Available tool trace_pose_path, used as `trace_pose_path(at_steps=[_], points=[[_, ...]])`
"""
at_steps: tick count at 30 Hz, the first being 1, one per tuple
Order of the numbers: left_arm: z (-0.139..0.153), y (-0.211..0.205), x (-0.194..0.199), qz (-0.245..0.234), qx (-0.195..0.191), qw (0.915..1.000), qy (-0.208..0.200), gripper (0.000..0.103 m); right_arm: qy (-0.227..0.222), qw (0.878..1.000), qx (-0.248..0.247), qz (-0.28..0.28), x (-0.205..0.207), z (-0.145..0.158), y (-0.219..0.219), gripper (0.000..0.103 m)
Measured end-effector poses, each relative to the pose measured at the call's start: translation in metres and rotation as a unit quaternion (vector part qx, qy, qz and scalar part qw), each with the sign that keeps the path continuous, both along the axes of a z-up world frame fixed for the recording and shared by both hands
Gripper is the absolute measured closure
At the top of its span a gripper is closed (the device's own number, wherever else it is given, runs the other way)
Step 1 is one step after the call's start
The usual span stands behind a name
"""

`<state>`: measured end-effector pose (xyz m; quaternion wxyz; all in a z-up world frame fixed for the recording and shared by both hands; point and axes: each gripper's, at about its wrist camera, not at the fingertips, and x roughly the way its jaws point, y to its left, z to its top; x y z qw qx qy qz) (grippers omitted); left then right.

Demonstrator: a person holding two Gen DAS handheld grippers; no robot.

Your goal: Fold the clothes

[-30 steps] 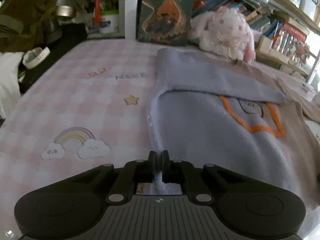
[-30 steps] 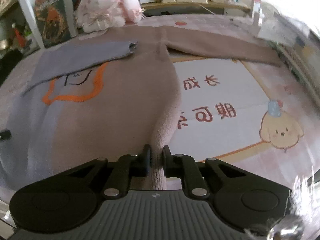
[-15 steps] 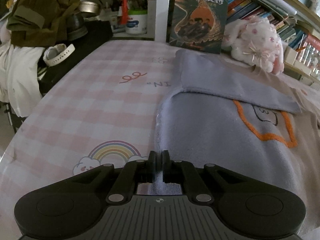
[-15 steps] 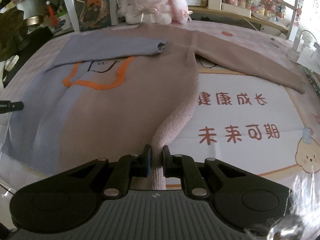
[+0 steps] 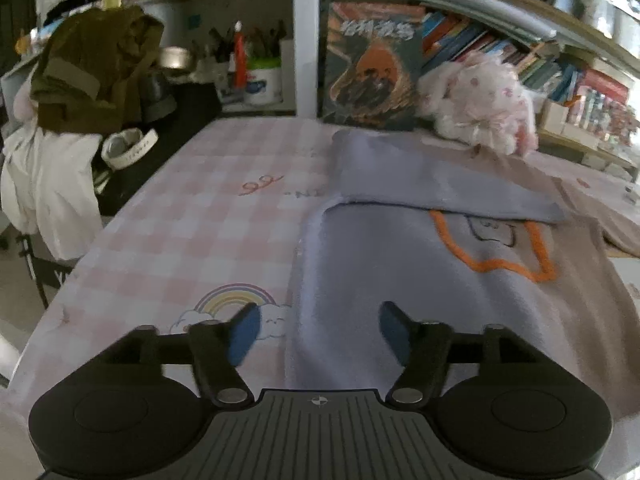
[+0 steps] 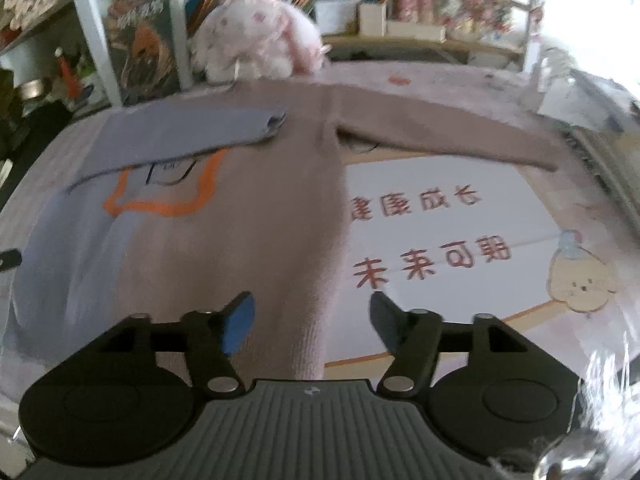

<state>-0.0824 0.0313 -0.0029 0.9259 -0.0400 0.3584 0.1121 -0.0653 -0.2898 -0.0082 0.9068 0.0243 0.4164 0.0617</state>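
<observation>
A lilac and beige sweater point(image 5: 420, 272) point(image 6: 248, 216) with an orange outline lies flat on the pink printed table cover point(image 5: 192, 224). Its lilac sleeve point(image 5: 420, 184) point(image 6: 188, 132) is folded across the chest; the beige sleeve point(image 6: 440, 136) stretches out to the right. My left gripper point(image 5: 316, 326) hangs over the lilac hem corner, jaws opening, the cloth lying loose between them, untouched by the pads. My right gripper point(image 6: 312, 314) is over the beige hem edge, jaws opening too, pads clear of the cloth.
A pink plush rabbit point(image 5: 480, 108) point(image 6: 256, 44) and a dark book point(image 5: 372, 68) stand at the table's far edge under bookshelves. Clothes point(image 5: 88, 76) hang over a chair at left. The left table edge point(image 5: 80, 264) is near. A puppy print point(image 6: 580, 284) marks the right side.
Both grippers were shut on the sweater's hem, left on the lilac corner, right on the beige edge. Both have let go and spread their jaws, and both drew back a little and rose.
</observation>
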Motion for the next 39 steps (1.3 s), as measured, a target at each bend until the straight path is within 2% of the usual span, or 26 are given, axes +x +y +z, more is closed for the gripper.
trace_pose_path(at_steps=[4,7,15,24,32,36,39], points=[[0.002,-0.01,-0.011,-0.018,0.009,0.9998,0.005,0.015,-0.017,1.0,-0.014,-0.009,-0.014,0.006,0.006,0.025],[0.001,-0.017,-0.02,-0.038,0.002,0.9992,0.007,0.011,-0.021,0.999,-0.026,-0.01,-0.025,0.007,0.012,0.017],[-0.005,-0.033,-0.026,-0.09,-0.012,0.9958,0.016,0.009,-0.014,0.999,-0.044,-0.027,-0.05,0.006,0.013,0.015],[-0.007,-0.06,-0.012,-0.123,-0.014,0.9923,0.013,0.008,-0.012,0.997,-0.045,-0.068,-0.054,0.007,-0.014,0.014],[-0.012,-0.097,0.015,-0.11,-0.012,0.9937,0.021,0.008,-0.007,0.996,-0.036,-0.076,-0.027,-0.001,-0.054,0.014],[-0.012,-0.134,0.039,-0.095,-0.008,0.9953,0.019,0.008,-0.018,0.997,-0.035,-0.066,0.002,-0.004,-0.085,0.014],[-0.009,-0.166,0.055,-0.095,0.004,0.9954,0.008,0.008,-0.016,0.997,-0.016,-0.072,0.035,-0.004,-0.123,0.014]])
